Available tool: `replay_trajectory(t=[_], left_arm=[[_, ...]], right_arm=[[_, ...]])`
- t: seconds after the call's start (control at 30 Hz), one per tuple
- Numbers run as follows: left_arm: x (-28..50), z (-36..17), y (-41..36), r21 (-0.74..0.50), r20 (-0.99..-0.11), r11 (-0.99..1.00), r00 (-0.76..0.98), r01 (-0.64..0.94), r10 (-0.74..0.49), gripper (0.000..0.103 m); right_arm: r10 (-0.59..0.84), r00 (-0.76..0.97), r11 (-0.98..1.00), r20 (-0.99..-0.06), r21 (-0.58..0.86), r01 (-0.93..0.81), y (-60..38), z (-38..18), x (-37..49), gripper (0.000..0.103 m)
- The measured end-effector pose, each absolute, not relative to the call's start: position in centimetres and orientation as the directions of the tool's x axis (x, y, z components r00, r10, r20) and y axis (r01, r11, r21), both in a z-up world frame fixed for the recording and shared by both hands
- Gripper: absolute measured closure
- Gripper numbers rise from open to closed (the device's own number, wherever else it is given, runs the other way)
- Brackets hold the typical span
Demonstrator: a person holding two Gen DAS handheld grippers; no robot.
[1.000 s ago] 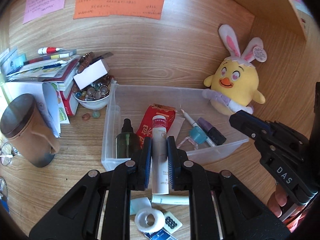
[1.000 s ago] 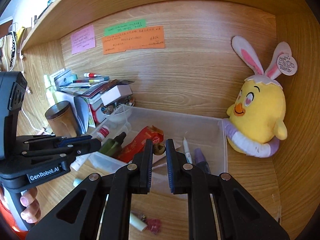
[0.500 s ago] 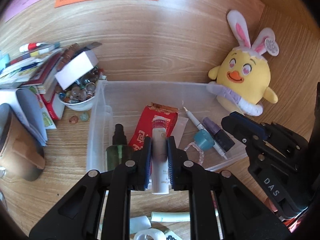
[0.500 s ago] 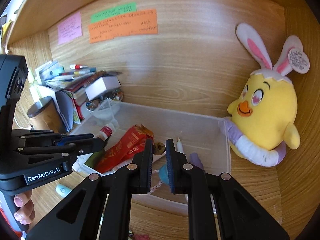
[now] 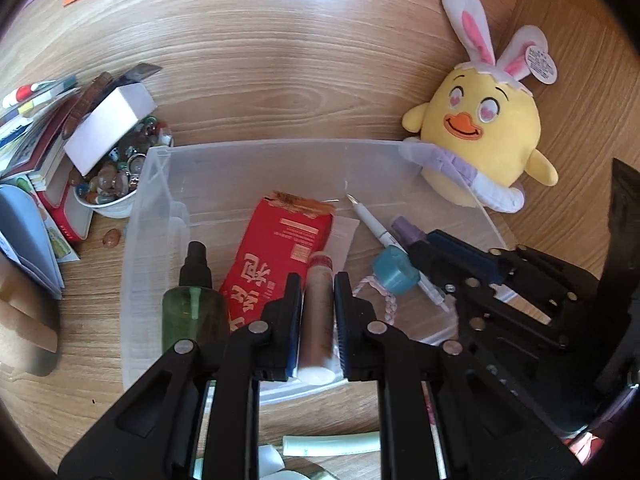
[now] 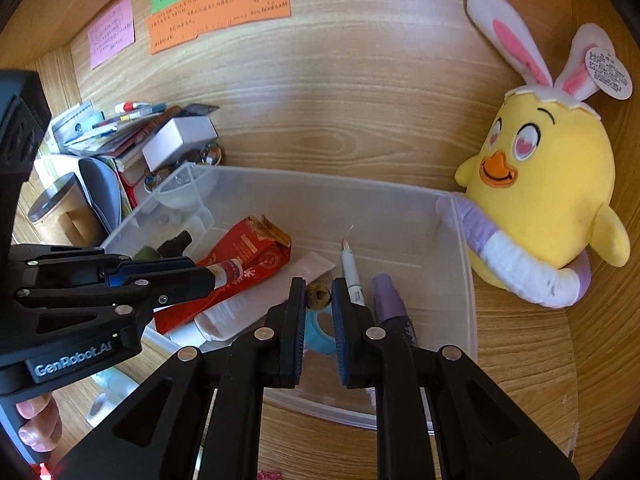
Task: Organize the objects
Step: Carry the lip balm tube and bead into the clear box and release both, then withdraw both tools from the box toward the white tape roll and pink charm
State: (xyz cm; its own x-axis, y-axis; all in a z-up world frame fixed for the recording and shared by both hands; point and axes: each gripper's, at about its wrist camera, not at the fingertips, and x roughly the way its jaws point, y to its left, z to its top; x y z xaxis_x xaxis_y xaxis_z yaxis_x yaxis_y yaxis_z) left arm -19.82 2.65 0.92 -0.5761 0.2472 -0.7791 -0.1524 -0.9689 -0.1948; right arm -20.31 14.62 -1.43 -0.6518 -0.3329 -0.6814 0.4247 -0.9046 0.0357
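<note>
A clear plastic bin (image 5: 256, 145) (image 6: 320, 178) sits on the wooden desk. My left gripper (image 5: 316, 280) hangs over its near side, shut on a white and brown tube (image 5: 316, 312) with a red-banded tip. That tube (image 6: 228, 270) also shows in the right wrist view, gripped by the left gripper (image 6: 202, 276). My right gripper (image 6: 318, 285) is shut on a small brown bead (image 6: 318, 296) above the bin's middle. In the bin lie a red packet (image 5: 280, 248), a green spray bottle (image 5: 192, 304), a white pen (image 6: 352, 272), a purple bottle (image 6: 390, 304) and a blue ring (image 5: 394, 272).
A yellow chick plush (image 6: 540, 184) leans against the bin's right end. A bowl of glass marbles (image 5: 112, 184), a white box (image 5: 108, 124) and stacked books (image 5: 36, 148) crowd the left. A brown mug (image 6: 60, 208) stands further left. A pale green tube (image 5: 332, 444) lies in front of the bin.
Both grippers have come forward and down over the bin, each still shut on its item. The bin and its contents look larger and nearer.
</note>
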Motion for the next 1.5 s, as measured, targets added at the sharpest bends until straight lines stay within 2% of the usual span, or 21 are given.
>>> replay_trajectory(t=[0.2,0.27,0.33,0.47,0.63,0.83,0.93,1.03,1.5], left_arm=[[-19.1,1.6,2.5,-0.167,-0.771,-0.974,-0.595,-0.156,0.227,0.087],[-18.6,1.9,2.3,-0.151,-0.764,-0.976,-0.609,-0.155,0.215,0.082],[-18.2,2.2,2.2,-0.141,-0.752,-0.978,-0.626,-0.151,0.205,0.07],[-17.4,2.9,1.7,-0.124,-0.734,-0.983,-0.654,-0.136,0.184,0.059],[-16.2,3.6,1.4,-0.095,-0.712,-0.988,-0.685,-0.124,0.155,0.042],[-14.3,4.9,1.0,-0.067,-0.672,-0.993,-0.731,-0.102,0.121,0.023],[-13.2,5.2,0.6,-0.064,-0.661,-0.993,-0.741,-0.103,0.12,0.012],[-12.1,5.1,0.2,-0.054,-0.663,-0.994,-0.741,-0.095,0.107,0.009],[-8.4,1.8,-2.3,-0.037,-0.734,-0.998,-0.677,-0.041,0.055,0.006]], right_arm=[[-0.313,-0.641,-0.908,-0.7,0.022,0.419,14.3,-2.2,-20.8,0.091],[-0.305,-0.646,-0.911,-0.7,0.015,0.413,14.2,-2.2,-20.8,0.091],[-0.301,-0.646,-0.912,-0.701,0.012,0.411,14.2,-2.2,-20.9,0.091],[-0.299,-0.638,-0.912,-0.709,0.016,0.409,14.1,-2.1,-20.9,0.088],[-0.336,-0.629,-0.906,-0.701,0.059,0.418,14.6,-1.1,-20.3,0.06],[-0.357,-0.665,-0.904,-0.656,0.063,0.423,15.8,1.2,-18.5,0.045],[-0.373,-0.672,-0.898,-0.64,0.065,0.436,16.3,2.0,-17.3,0.041],[-0.387,-0.672,-0.892,-0.632,0.07,0.448,16.9,2.2,-16.0,0.039],[-0.405,-0.627,-0.858,-0.666,0.041,0.511,17.9,-0.1,-11.1,0.039]])
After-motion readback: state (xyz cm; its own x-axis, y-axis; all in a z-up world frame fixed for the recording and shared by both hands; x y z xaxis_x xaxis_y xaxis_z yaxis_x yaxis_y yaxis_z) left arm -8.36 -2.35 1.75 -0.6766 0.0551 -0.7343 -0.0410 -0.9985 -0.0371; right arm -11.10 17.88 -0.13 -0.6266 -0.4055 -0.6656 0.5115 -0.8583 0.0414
